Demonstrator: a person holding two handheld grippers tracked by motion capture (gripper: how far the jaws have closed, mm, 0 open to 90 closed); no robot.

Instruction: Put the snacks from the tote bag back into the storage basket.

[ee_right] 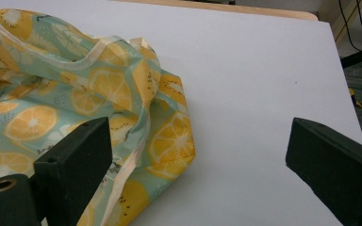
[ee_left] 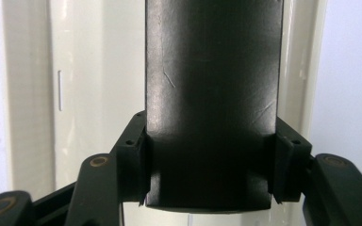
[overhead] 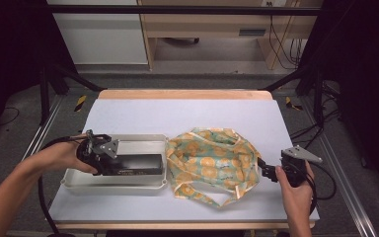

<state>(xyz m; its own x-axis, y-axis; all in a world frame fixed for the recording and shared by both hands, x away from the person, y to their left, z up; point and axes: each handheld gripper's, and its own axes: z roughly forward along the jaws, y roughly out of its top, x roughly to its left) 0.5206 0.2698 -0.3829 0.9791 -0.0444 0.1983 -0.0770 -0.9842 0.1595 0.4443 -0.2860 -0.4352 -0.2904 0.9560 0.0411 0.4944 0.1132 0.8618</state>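
Black and rigid, the box (ee_left: 212, 94) sits clamped across its short end in the left gripper (ee_left: 212, 188) over the tray (overhead: 79, 183), likely slippery, while the right gripper (ee_right: 193, 169) gapes beside the bag (ee_right: 52, 108).

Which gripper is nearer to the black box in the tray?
Left. The left gripper is shut on the black box; the right gripper sits beyond the fruit-print bag.

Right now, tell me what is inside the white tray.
Inside the white tray lies a long black box, clamped at one end by the left gripper. The tray floor beneath the box is covered.
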